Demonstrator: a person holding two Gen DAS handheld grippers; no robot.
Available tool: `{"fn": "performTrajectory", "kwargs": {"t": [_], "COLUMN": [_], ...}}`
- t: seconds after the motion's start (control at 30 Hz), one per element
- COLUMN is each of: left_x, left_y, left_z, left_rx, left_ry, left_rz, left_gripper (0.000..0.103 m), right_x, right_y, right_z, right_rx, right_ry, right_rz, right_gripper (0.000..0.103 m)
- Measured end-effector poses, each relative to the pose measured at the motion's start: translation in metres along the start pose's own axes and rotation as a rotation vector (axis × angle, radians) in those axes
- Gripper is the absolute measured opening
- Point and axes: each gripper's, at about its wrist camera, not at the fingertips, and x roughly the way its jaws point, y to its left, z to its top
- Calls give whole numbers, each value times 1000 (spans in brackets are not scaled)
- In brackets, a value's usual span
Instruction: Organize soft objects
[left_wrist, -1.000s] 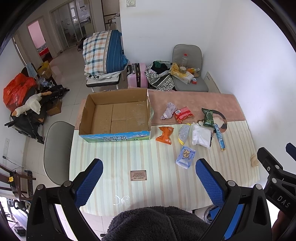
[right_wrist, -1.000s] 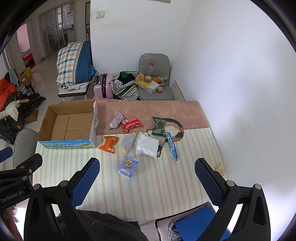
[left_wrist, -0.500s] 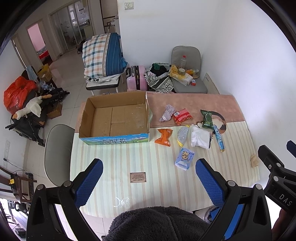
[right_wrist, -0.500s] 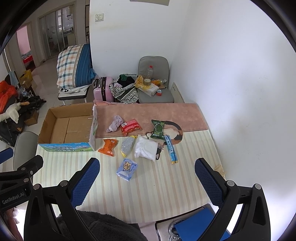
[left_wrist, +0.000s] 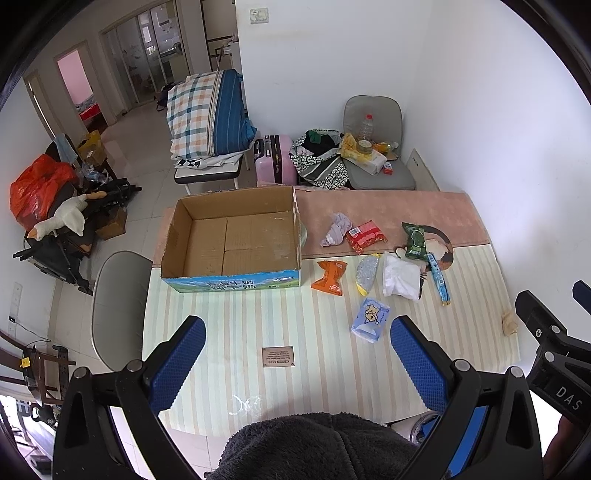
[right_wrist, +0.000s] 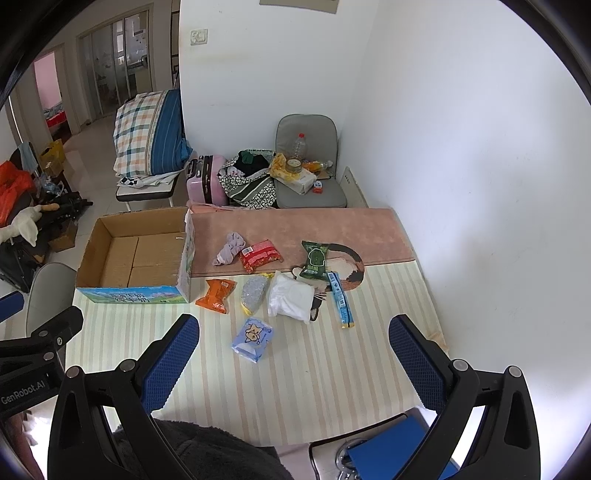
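Observation:
An open, empty cardboard box (left_wrist: 229, 240) (right_wrist: 133, 254) stands at the table's far left. To its right lie soft items: a lilac cloth (left_wrist: 338, 229), a red packet (left_wrist: 365, 236), a green packet (left_wrist: 415, 240), an orange packet (left_wrist: 330, 277), a silvery pouch (left_wrist: 365, 273), a white bag (left_wrist: 400, 277), a blue stick pack (left_wrist: 437, 278) and a light-blue tissue pack (left_wrist: 371, 319) (right_wrist: 253, 339). My left gripper (left_wrist: 297, 360) and right gripper (right_wrist: 293, 358) are both open and empty, held high above the near edge of the table.
The table (left_wrist: 258, 332) has a striped cloth and a pink runner. A small plaque (left_wrist: 277, 356) lies near the front. A grey chair (left_wrist: 114, 302) stands left. Behind are a loaded chair (left_wrist: 376, 155), a pink suitcase (left_wrist: 275, 158), bedding (left_wrist: 208, 114). The white wall is right.
Both grippers have risen and drawn back a little, so the table looks smaller and lower. Nothing on the table has moved.

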Motion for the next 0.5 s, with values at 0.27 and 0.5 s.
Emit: {"fn": "performTrajectory", "kwargs": {"t": [0.27, 0.5], "left_x": [-2, -5], "left_y": [1, 4], "left_z": [1, 2], "left_rx": [0, -1], "left_ry": [-7, -12], "left_rz": [4, 4], "left_gripper": [102, 102], "right_x": [-1, -3], "right_y": [2, 2], "right_z": [1, 0], "right_rx": [-4, -3], "right_ry": [-3, -7], "right_rz": [1, 7], "right_gripper": [103, 103]}}
